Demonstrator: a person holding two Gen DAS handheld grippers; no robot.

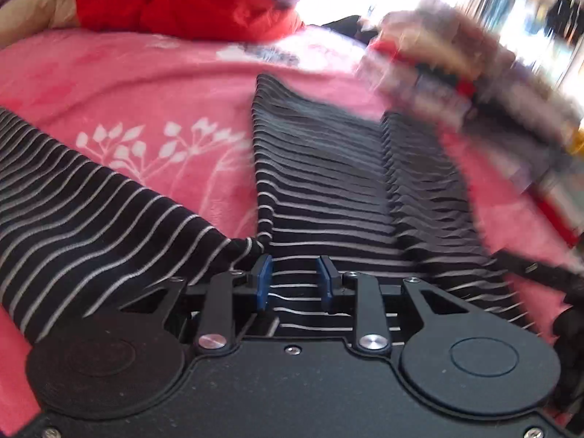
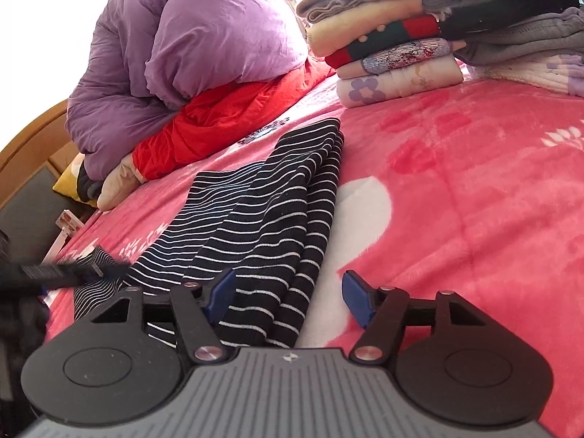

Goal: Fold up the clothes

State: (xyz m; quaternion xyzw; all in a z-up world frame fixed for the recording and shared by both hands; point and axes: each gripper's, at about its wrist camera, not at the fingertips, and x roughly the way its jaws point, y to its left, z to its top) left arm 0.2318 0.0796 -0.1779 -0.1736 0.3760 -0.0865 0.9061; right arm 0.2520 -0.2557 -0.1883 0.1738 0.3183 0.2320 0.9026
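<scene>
A black shirt with thin white stripes point(image 1: 328, 182) lies on the pink blanket, its body folded lengthwise and one sleeve point(image 1: 91, 211) spread out to the left. My left gripper point(image 1: 295, 277) hovers over the shirt's near end, jaws partly open with striped cloth showing between them, gripping nothing. The left wrist view is motion-blurred on the right. In the right wrist view the shirt point(image 2: 270, 219) lies ahead and left. My right gripper point(image 2: 288, 295) is open wide over the shirt's right edge and holds nothing.
A pink floral blanket point(image 2: 474, 200) covers the bed. A stack of folded clothes point(image 2: 419, 36) stands at the far right. A purple quilt point(image 2: 189, 58) lies on a red jacket point(image 2: 226, 116) at the far left. The other gripper's black arm point(image 2: 54, 273) shows at the left.
</scene>
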